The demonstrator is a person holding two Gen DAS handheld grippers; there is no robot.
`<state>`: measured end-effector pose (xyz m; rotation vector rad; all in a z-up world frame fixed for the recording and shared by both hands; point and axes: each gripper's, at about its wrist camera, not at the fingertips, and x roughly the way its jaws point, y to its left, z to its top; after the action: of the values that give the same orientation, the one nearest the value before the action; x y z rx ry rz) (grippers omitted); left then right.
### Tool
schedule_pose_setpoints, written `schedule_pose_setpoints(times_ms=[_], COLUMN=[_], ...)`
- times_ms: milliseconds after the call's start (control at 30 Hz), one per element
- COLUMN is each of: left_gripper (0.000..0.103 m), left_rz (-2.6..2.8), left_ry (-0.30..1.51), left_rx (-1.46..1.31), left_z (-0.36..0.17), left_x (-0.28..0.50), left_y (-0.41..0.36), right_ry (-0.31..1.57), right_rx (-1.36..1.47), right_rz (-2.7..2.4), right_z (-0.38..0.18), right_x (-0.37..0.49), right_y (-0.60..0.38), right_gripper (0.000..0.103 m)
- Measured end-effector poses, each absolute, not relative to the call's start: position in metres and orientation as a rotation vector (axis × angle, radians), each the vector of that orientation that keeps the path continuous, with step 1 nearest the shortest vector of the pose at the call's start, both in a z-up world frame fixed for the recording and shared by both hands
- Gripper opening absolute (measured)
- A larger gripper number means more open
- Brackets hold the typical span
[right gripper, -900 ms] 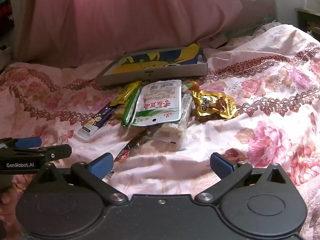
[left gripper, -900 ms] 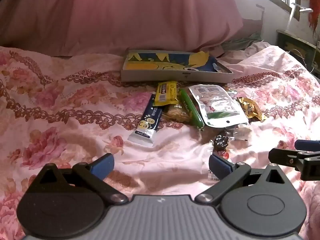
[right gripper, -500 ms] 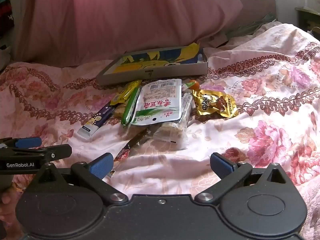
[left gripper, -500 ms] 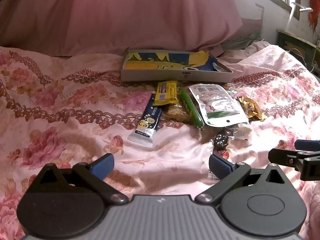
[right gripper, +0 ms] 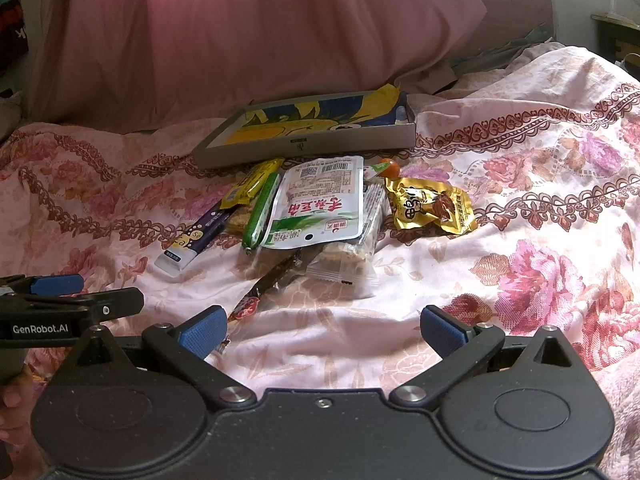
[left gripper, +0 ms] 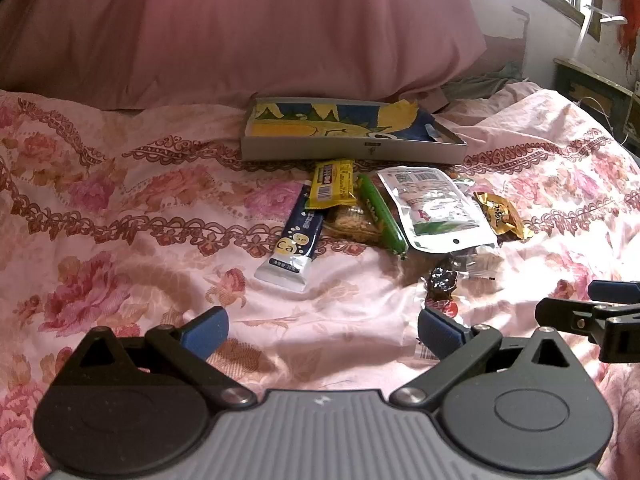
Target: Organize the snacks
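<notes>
One shallow box (right gripper: 304,146) is sitting on the bed (right gripper: 520,280). About nine snack packets are lying beside it: one white pouch (right gripper: 320,208), one green stick (right gripper: 260,212), one gold packet (right gripper: 432,210), one purple tube (right gripper: 196,240), some partly hidden.

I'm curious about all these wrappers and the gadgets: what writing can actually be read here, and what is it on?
"GenRobot.AI": white letters on the side of the left gripper, seen from the right wrist camera.
"Ca": in a yellow circle on the dark blue tube.
White pouch: large red Chinese characters, a barcode and a QR code; the fine print is too small to read.
Gold packet, yellow bar, green stick: print too blurred to read.
</notes>
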<state>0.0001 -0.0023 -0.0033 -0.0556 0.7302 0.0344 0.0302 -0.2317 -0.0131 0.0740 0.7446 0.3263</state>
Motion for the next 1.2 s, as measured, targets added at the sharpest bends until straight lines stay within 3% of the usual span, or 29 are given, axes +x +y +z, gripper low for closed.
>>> schedule_pose_setpoints(times_ms=[1200], left_gripper=[0.103], left_rz=[0.044], left_ry=[0.737], left_rx=[-0.074], left_z=[-0.0047], left_x=[-0.0007], left_y=[0.0021], right_ry=[0.747], right_rx=[0.073], right_rz=[0.327], right_z=[-0.0136], right_x=[0.0315], right_y=[-0.2323], right_gripper=[0.103])
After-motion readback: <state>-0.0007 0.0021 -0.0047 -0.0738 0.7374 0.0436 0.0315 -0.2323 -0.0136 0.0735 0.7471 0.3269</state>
